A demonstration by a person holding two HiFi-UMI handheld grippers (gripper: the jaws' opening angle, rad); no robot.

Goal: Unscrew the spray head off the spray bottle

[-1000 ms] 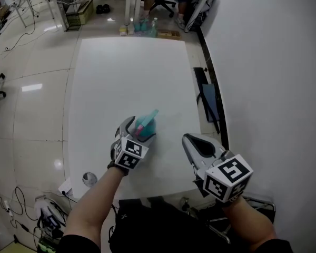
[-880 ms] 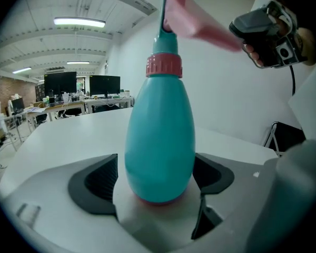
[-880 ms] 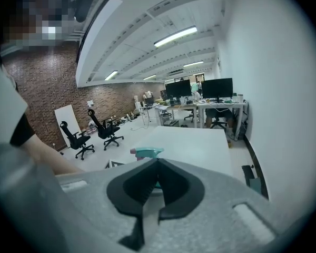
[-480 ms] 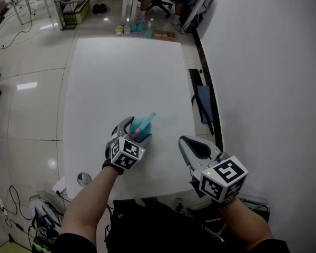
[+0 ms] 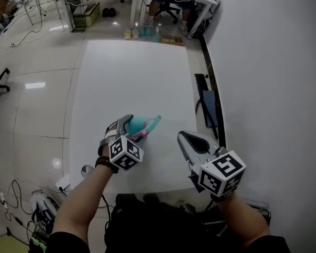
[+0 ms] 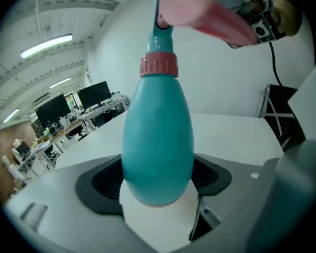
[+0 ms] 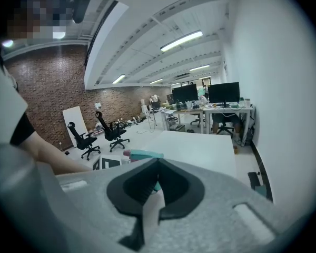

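1. The left gripper and the right gripper have grey plastic bodies, with black pads on the inner side of the jaws.
2. Each one carries a cube with black-and-white square markers: the left cube and the right cube.
3. The person wears black short sleeves and a dark bracelet on the left wrist.

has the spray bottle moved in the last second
No, hardly. The spray bottle, held in the left claw, sits about as far from the table's near and right edges as before.
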